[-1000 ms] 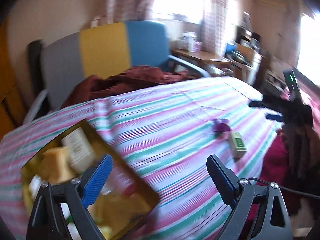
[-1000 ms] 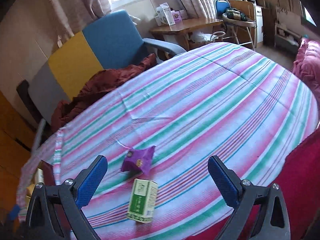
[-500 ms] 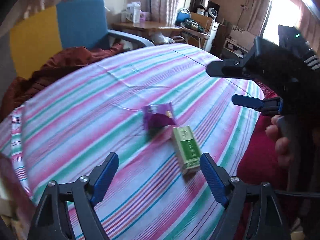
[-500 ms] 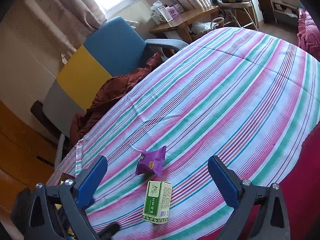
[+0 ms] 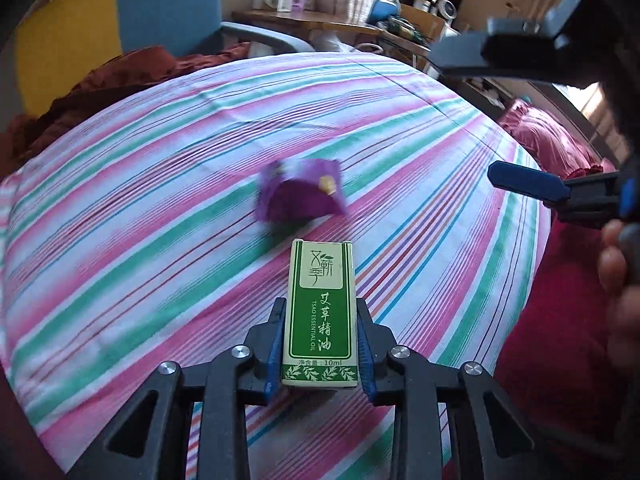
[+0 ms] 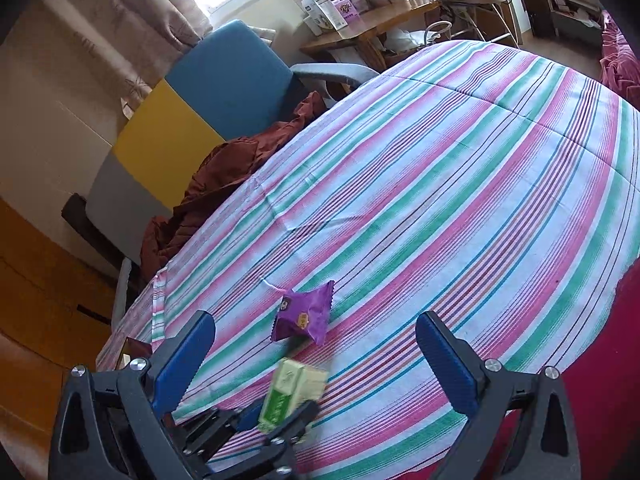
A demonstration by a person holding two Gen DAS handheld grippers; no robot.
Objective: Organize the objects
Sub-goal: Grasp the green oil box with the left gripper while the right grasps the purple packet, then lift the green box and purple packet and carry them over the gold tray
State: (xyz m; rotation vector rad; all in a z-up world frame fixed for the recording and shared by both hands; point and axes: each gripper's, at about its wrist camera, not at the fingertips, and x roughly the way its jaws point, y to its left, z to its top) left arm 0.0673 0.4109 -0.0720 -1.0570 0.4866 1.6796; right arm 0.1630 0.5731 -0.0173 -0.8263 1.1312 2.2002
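Observation:
My left gripper (image 5: 320, 320) is shut on a small green essential oil box (image 5: 320, 316), holding its near end just above the striped tablecloth (image 5: 140, 240). The box also shows in the right wrist view (image 6: 290, 394), gripped by the left gripper (image 6: 276, 416). A purple snack packet (image 5: 302, 194) lies on the cloth just beyond the box; it also shows in the right wrist view (image 6: 304, 314). My right gripper (image 6: 316, 344) is open and empty, hovering over the near edge; its blue fingers (image 5: 528, 186) show at the right of the left wrist view.
A blue, yellow and grey armchair (image 6: 192, 112) with a brown-red blanket (image 6: 228, 184) stands behind the table. A wooden desk (image 6: 368, 28) with boxes is farther back. A box corner (image 6: 134, 350) sits at the table's left edge. Red bedding (image 5: 548, 140) lies right.
My left gripper moved in and closed on the green box, which now sits between its fingers. The purple packet looks blurred in the left wrist view. The right gripper barely shifted.

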